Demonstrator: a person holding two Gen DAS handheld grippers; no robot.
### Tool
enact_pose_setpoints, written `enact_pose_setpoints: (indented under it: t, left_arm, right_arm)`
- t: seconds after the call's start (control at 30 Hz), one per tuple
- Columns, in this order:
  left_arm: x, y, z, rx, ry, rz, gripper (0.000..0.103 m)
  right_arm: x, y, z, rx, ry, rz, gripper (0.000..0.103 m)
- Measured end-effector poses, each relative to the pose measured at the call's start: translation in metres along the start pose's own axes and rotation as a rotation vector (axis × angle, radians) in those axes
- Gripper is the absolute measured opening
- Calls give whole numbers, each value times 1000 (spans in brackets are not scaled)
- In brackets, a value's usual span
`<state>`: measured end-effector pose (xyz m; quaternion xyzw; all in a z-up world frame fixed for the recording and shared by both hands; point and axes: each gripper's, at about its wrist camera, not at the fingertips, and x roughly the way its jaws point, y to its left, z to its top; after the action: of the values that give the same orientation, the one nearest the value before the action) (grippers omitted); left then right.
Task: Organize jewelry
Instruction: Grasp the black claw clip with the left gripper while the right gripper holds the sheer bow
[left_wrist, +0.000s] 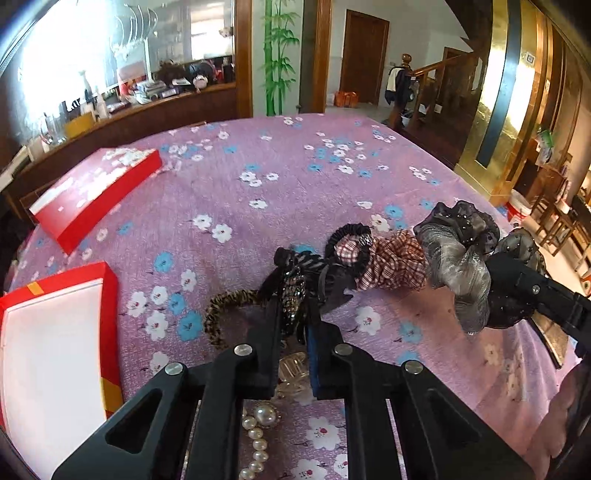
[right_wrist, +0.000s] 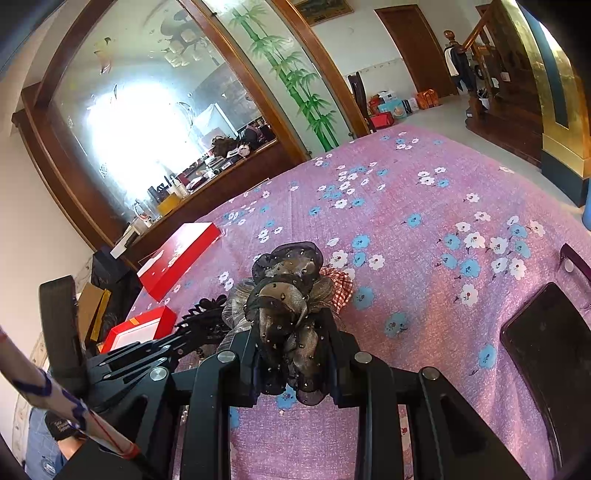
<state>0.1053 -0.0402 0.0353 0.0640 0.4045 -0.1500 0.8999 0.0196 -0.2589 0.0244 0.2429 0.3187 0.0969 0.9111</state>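
1. Left wrist view: the left gripper (left_wrist: 293, 314) is pinched narrow on a sparkly hair clip (left_wrist: 293, 295), just right of the open red box (left_wrist: 107, 314). Lift slowly; the leopard headband (left_wrist: 221, 306) touches it.
2. Right wrist view: the right gripper (right_wrist: 291, 354) clamps the grey scrunchie (right_wrist: 286, 295), right of that box (right_wrist: 166, 321). Hold it steady.

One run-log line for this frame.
left hand-held gripper: shut on sparkly dark hair clip | right hand-held gripper: holding black-grey organza scrunchie
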Motion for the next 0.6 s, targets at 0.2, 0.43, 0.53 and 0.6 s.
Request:
enact_pose_setpoints:
  t: [0.2, 0.43, 0.53, 0.6]
  left_arm:
    - [7, 5, -1, 25, 2, 57, 47]
    - [8, 5, 1, 55, 2, 71, 56]
    - [12, 5, 4, 35, 30, 43, 60]
    - [13, 1, 4, 47, 44, 41, 60]
  right_arm:
    - [1, -1, 1, 0, 5, -7, 29]
    - [1, 0, 1, 0, 7, -7, 29]
    - [1, 1, 1, -2, 10, -5, 30]
    - [0, 0, 1, -2, 2, -9, 31]
